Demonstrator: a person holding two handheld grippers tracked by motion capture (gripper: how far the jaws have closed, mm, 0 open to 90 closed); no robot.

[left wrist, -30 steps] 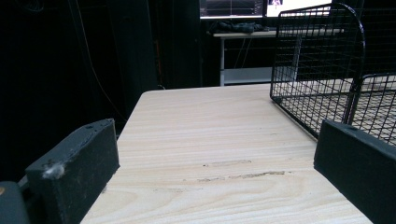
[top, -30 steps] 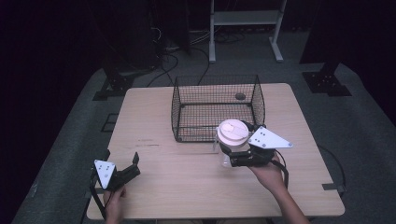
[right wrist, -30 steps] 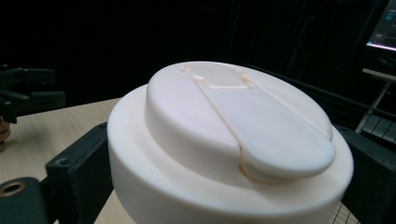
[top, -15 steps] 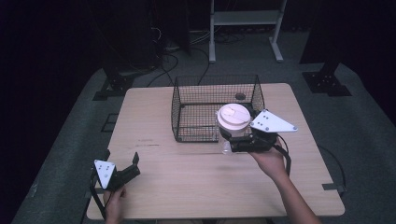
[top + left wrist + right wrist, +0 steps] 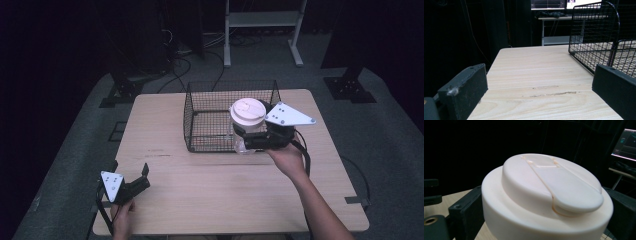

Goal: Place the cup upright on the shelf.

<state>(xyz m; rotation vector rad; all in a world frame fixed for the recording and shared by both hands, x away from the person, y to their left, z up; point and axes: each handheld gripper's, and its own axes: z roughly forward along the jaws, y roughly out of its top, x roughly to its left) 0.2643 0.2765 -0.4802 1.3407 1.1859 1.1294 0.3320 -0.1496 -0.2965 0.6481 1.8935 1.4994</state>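
Right tongs (image 5: 248, 136) pinching a clear cup (image 5: 241, 142) just under its white lid (image 5: 247, 112), one black jaw on each side of the cup. In the right gripper view, lid (image 5: 549, 195) close up between the two jaws, domed, with a raised sip tab running across its top. Cup upright, carried above the near wall of a black wire basket (image 5: 200, 120), lid standing higher than the basket's rim. Whether the cup's base rests on anything: cannot tell, hidden behind mesh and tongs. Grey three-cornered plate (image 5: 290, 115) on top of the right tongs, just right of the lid. Right hand (image 5: 286, 159) behind the tongs, forearm running back to the near right edge of the desk (image 5: 225, 195). Black cable looping down beside that hand.

Left tongs (image 5: 134, 181) spread wide, nothing between the jaws, low over the near left corner of the desk. In the left gripper view, bare pale wood between the two black jaws, with a faint scuff mark (image 5: 554, 94) ahead of them. Basket (image 5: 596, 37) ahead and to the right of the left tongs, well apart from them. Left hand (image 5: 121, 217) at the desk's near edge, behind its tongs.

Beyond the basket, away from both tongs, a white metal stand (image 5: 260, 20) on grey floor, dark cables (image 5: 185, 55) trailing across the floor near it.
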